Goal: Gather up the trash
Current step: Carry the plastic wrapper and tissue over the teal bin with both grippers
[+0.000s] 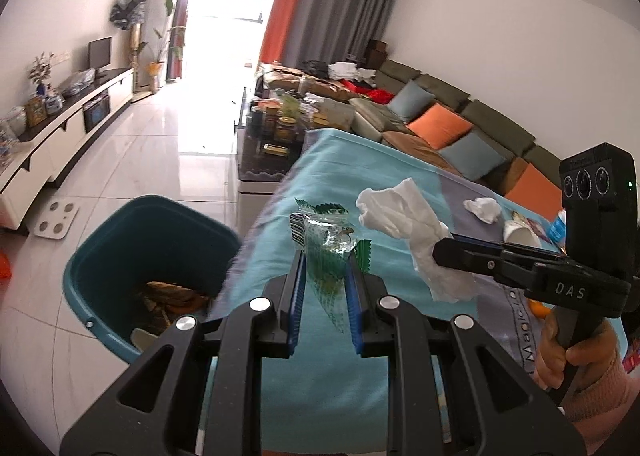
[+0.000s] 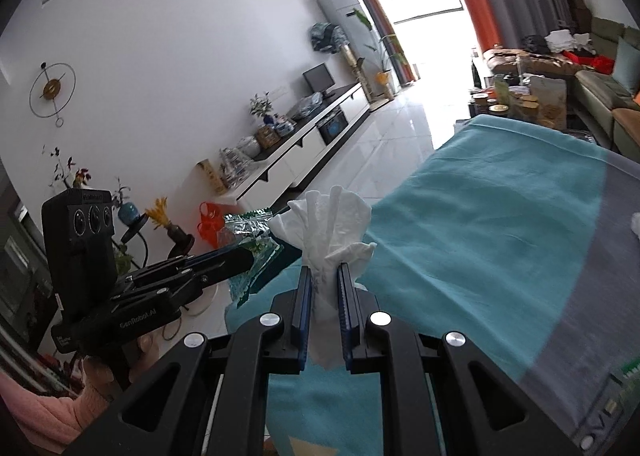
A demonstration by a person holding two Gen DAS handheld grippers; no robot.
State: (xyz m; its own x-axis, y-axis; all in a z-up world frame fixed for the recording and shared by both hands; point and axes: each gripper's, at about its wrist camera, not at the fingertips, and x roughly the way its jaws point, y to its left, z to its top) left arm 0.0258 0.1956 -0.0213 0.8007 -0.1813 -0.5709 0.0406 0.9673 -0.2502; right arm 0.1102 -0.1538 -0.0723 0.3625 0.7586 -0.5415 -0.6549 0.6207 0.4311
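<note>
My left gripper [image 1: 326,256] is shut on a green and clear plastic wrapper [image 1: 326,252], held above the table's left edge, right of a teal trash bin [image 1: 120,240] on the floor with scraps inside. My right gripper [image 2: 324,270] is shut on a white crumpled tissue [image 2: 328,232], held above the teal cloth; it shows in the left wrist view [image 1: 440,252] with the tissue [image 1: 404,216]. The left gripper [image 2: 244,256] and wrapper [image 2: 248,232] show in the right wrist view.
A teal and grey cloth [image 1: 340,184] covers the table. On it lie another crumpled tissue [image 1: 482,208], a tipped white paper cup [image 1: 520,234] and a blue-labelled item [image 1: 556,224]. A cluttered coffee table [image 1: 276,124] and a sofa [image 1: 460,120] stand beyond.
</note>
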